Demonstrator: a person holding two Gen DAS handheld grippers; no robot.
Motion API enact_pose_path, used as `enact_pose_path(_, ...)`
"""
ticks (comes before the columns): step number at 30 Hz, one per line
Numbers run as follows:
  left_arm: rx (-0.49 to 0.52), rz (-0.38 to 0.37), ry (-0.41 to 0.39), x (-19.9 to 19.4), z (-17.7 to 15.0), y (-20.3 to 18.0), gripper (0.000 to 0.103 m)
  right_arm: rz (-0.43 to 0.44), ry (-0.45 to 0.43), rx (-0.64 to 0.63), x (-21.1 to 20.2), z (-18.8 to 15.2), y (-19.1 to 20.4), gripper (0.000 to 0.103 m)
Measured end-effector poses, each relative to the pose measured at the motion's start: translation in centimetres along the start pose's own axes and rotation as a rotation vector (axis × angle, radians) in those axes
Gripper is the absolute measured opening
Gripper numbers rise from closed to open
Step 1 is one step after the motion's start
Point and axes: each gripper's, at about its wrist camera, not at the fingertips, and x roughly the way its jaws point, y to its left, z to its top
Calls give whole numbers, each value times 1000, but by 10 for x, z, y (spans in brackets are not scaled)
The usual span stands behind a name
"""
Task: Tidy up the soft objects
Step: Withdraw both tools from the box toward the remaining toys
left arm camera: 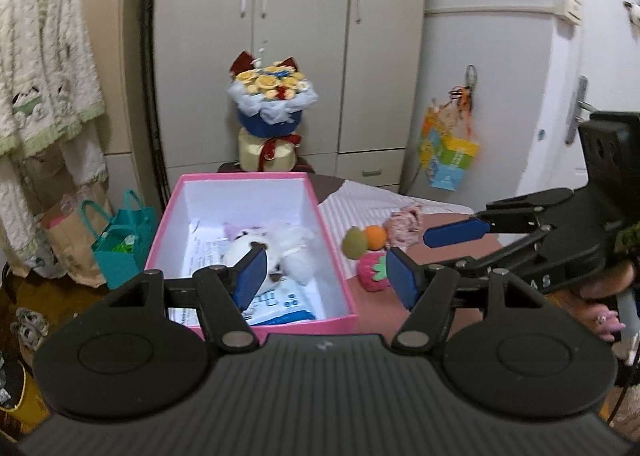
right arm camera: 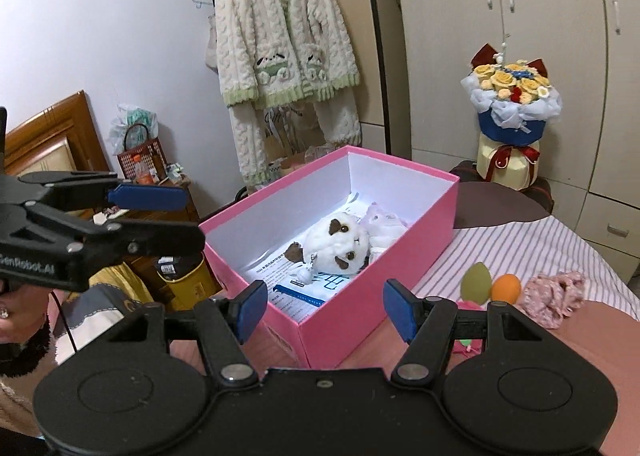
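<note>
both the left gripper and the right gripper were empty with jaws apart; the white plush toy lay inside the pink box.

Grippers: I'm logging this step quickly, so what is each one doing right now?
Left gripper: open, nothing between its pads, above the pink box.
Right gripper: open, holding nothing.

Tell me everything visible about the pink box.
The pink box is an open, lidless rectangular carton, seemingly cardboard, pink outside and white inside. It sits upright on the bed beside a striped sheet. Inside lie printed papers, a white plush with brown patches and a paler plush against it. Neither tool touches the box.
</note>
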Motion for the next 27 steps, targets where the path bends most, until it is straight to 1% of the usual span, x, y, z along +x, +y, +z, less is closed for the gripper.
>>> enact_pose_path(2, 15, -8, -4, -2, -1, -7, 65, -2, -9, 9, -9, -2, -2, 69)
enact_pose_path(4, 32, -14, -1, -3, -4, -15, 65, -25, -11, 14, -19, -5, -5, 69)
enact_pose_path(8, 54, -25, 39, 5, -14, -27, 65, -84, 2, 8, -37, -12, -13, 69)
enact_pose_path(14, 58, -72, 82, 27, -23, -46, 65, -131, -18, 30, -56, -28, -34, 69)
enact_pose_path(20, 69, -119, 114, 54, -30, -69, 65, -155, -48, 61, -58, -45, -64, 70)
enact_pose_path(24, 70, -114, 100, 70, -33, -82, 65, -170, -82, 65, -53, -54, -84, 70)
enact_pose_path(25, 69, -121, 88, 74, -34, -84, 65, -172, -88, 71, -52, -57, -89, 70)
enact_pose_path(27, 63, -164, 53, 82, -34, -88, 65, -175, -103, 72, -49, -60, -97, 70)
